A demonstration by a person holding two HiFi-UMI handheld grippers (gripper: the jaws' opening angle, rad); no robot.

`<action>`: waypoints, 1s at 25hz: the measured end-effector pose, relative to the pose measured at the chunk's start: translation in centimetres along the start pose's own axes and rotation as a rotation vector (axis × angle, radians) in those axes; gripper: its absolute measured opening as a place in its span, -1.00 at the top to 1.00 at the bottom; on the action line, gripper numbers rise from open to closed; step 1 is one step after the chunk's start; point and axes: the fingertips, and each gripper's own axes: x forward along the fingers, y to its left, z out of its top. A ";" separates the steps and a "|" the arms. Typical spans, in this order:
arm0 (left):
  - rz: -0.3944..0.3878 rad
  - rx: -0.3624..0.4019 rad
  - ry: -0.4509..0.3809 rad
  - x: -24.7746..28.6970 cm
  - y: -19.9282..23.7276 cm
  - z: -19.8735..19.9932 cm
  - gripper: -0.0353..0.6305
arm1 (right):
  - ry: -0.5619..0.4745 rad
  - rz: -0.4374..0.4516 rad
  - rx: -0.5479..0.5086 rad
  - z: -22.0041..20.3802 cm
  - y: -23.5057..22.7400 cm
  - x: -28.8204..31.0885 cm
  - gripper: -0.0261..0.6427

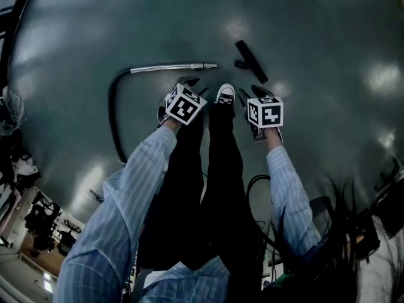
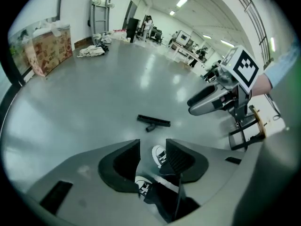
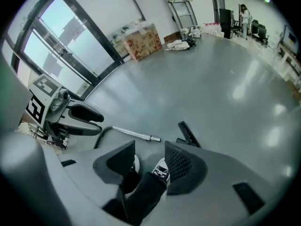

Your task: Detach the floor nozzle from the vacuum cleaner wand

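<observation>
The black floor nozzle (image 1: 251, 60) lies on the grey floor, apart from the silver wand (image 1: 170, 67), whose black hose (image 1: 113, 112) curves away to the left. A gap of bare floor separates the wand's free end from the nozzle. My left gripper (image 1: 191, 86) and right gripper (image 1: 254, 95) hang high above the floor over the person's shoes, both open with nothing between the jaws. The left gripper view shows the nozzle (image 2: 154, 122) beyond my open left gripper (image 2: 153, 147). Past my open right gripper (image 3: 149, 149), the right gripper view shows the wand (image 3: 134, 134) and the nozzle (image 3: 189, 134).
The person's white shoes (image 1: 225, 93) stand just short of the wand. A cardboard box (image 2: 49, 46), a hand trolley (image 2: 100, 13) and a heap of cloth sit by the far wall. Black cables (image 1: 252, 188) lie behind the legs. Desks stand in the distance.
</observation>
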 end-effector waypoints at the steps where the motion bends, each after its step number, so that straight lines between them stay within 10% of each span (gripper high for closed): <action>1: -0.003 -0.018 -0.020 -1.3 -0.4 0.5 0.38 | -0.015 0.000 0.013 0.4 0.8 -1.1 0.33; 10: 0.052 -0.103 -0.232 -14.8 -2.1 3.6 0.62 | -0.167 0.038 0.191 3.5 9.5 -10.0 0.58; 25: 0.055 -0.238 -0.506 -31.4 -7.3 2.2 0.84 | -0.309 0.026 0.167 3.9 20.1 -24.0 0.78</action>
